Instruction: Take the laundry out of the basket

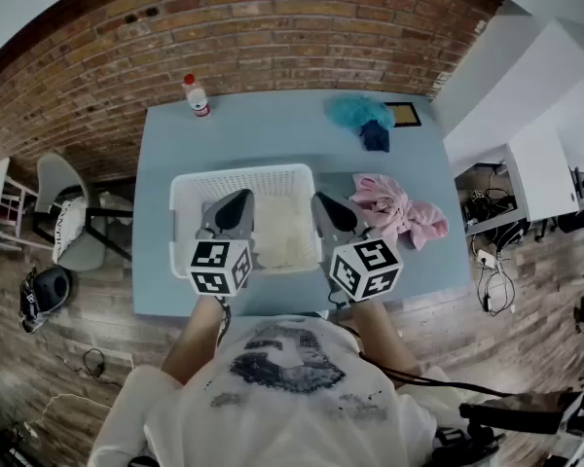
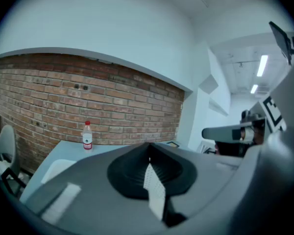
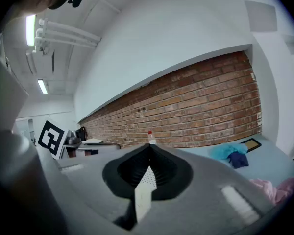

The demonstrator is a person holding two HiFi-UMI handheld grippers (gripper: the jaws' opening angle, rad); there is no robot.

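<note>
A white plastic basket stands on the blue table, with white laundry lying in it. My left gripper hovers over the basket's left half, shut and holding nothing. Over the basket's right rim is my right gripper, also shut and holding nothing. In the left gripper view the jaws meet with nothing between them, raised and pointing towards the brick wall. The right gripper looks the same in its own view. A pink garment lies bunched on the table right of the basket.
A teal cloth and a dark blue cloth lie at the table's far right, beside a small framed picture. A red-capped bottle stands at the far left edge. A chair is left of the table, white desks right.
</note>
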